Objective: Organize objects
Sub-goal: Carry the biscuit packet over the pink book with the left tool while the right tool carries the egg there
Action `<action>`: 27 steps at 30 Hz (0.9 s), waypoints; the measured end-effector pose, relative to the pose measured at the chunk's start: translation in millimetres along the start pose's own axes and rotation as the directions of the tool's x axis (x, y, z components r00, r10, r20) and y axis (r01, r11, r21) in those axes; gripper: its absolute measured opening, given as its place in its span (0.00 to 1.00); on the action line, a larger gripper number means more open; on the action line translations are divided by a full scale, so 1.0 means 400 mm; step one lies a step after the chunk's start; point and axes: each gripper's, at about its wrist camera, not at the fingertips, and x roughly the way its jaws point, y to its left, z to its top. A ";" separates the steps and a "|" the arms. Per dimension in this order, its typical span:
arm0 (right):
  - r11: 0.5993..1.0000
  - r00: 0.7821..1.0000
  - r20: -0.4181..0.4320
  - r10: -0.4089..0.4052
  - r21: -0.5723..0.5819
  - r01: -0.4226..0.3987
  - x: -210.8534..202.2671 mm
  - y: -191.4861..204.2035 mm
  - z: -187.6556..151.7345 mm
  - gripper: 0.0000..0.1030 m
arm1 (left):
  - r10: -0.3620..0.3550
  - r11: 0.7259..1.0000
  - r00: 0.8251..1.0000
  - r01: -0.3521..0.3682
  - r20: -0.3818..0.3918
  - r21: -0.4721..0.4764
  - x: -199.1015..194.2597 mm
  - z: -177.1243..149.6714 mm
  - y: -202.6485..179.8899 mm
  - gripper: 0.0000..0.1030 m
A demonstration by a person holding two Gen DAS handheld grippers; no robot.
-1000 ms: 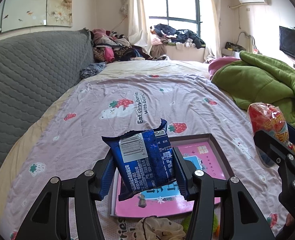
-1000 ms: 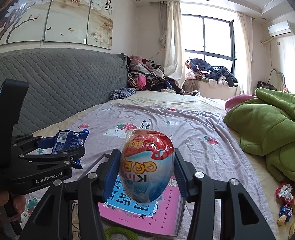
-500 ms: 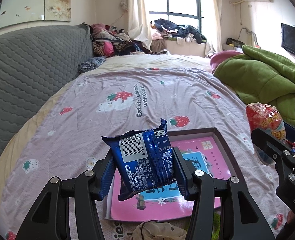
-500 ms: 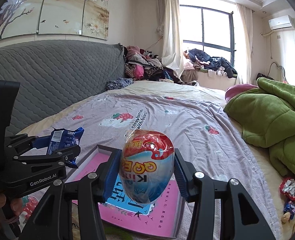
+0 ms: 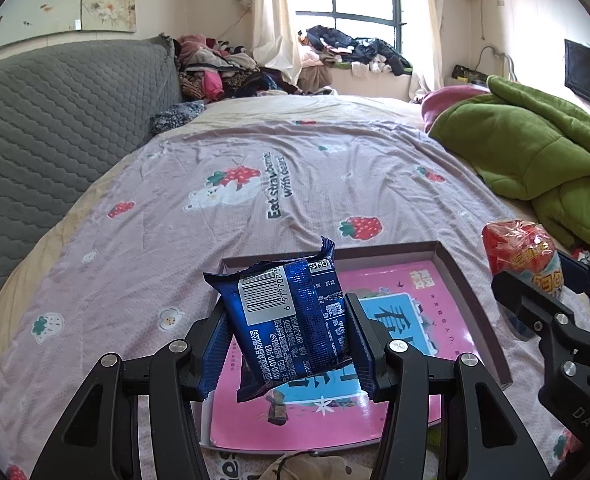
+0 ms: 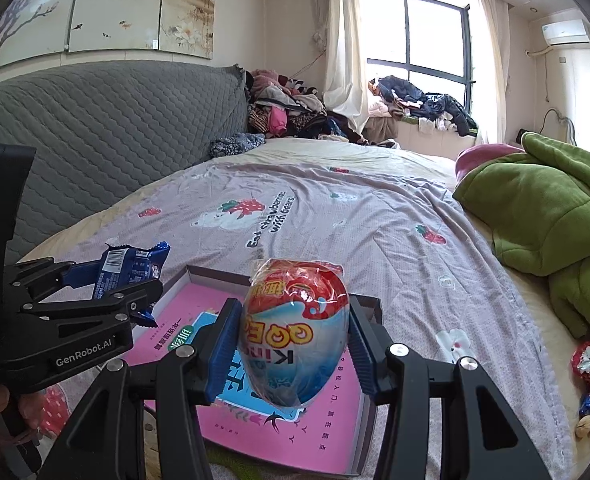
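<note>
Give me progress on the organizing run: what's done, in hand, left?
Done: nothing looks deposited; only the pink book lies in the shallow box.
In hand: left gripper grips a blue snack packet, right gripper grips a wrapped toy egg, both held above the box.
Left: releasing both, plus loose wrapped candies by the green blanket.
</note>
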 end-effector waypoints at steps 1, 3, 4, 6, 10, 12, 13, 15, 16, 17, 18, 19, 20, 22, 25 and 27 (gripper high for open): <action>1.000 1.000 -0.004 0.000 -0.003 0.000 0.004 0.000 -0.002 0.50 | -0.001 1.000 1.000 0.001 -0.007 0.002 0.011 -0.002 0.000 0.53; 1.000 1.000 -0.011 -0.001 -0.006 0.001 0.015 -0.001 -0.006 0.50 | 0.000 1.000 1.000 0.000 -0.014 0.002 0.025 -0.004 0.001 0.53; 1.000 1.000 -0.015 0.000 -0.007 -0.001 0.018 0.000 -0.007 0.50 | 0.005 1.000 1.000 -0.004 -0.022 0.005 0.036 -0.005 0.002 0.53; 1.000 1.000 -0.025 0.001 -0.011 -0.002 0.031 0.000 -0.011 0.50 | 0.006 1.000 0.999 -0.006 -0.035 0.004 0.053 -0.007 0.003 0.53; 1.000 0.999 -0.054 0.002 -0.013 -0.003 0.060 -0.001 -0.023 0.50 | 0.008 1.000 0.998 -0.008 -0.065 0.000 0.084 -0.018 0.007 0.53; 1.000 0.997 -0.077 0.003 -0.014 -0.004 0.079 -0.001 -0.033 0.50 | 0.007 1.000 0.997 -0.007 -0.083 0.002 0.098 -0.026 0.007 0.53; 1.000 0.996 -0.090 0.004 -0.013 -0.006 0.089 -0.001 -0.039 0.50 | 0.008 1.000 0.996 -0.008 -0.094 0.003 0.109 -0.032 0.007 0.53; 1.000 0.992 -0.126 0.005 -0.014 -0.007 0.111 -0.002 -0.050 0.50 | 0.011 1.000 0.993 -0.010 -0.118 0.013 0.125 -0.041 0.005 0.53; 1.000 0.990 -0.144 0.007 -0.013 -0.009 0.122 -0.001 -0.058 0.50 | 0.011 1.000 0.992 -0.009 -0.129 0.016 0.134 -0.046 0.005 0.53; 1.000 0.986 -0.166 0.008 -0.011 -0.010 0.136 -0.003 -0.067 0.50 | 0.010 1.000 0.989 -0.006 -0.146 0.030 0.146 -0.053 0.001 0.53; 1.000 0.984 -0.179 0.008 -0.008 -0.010 0.145 -0.004 -0.075 0.50 | 0.015 0.999 0.987 -0.009 -0.160 0.039 0.155 -0.058 0.000 0.53; 1.000 0.981 -0.195 0.008 -0.006 -0.009 0.155 -0.005 -0.083 0.50 | 0.017 0.999 0.984 -0.008 -0.178 0.050 0.167 -0.064 -0.002 0.53; 1.000 0.979 -0.206 0.006 -0.005 -0.008 0.164 -0.006 -0.088 0.50 | 0.015 0.998 0.982 -0.005 -0.188 0.056 0.175 -0.068 -0.004 0.53; 1.000 0.975 -0.224 0.005 -0.005 -0.006 0.178 -0.008 -0.100 0.50 | 0.014 0.999 0.978 -0.003 -0.208 0.054 0.189 -0.078 -0.001 0.53; 1.000 0.969 -0.246 0.007 -0.004 -0.008 0.193 -0.008 -0.113 0.50 | 0.013 0.998 0.972 0.000 -0.234 0.056 0.208 -0.093 -0.001 0.53; 1.000 0.966 -0.259 0.010 0.001 -0.010 0.198 -0.008 -0.123 0.50 | 0.009 0.998 0.970 0.005 -0.244 0.057 0.215 -0.099 0.000 0.53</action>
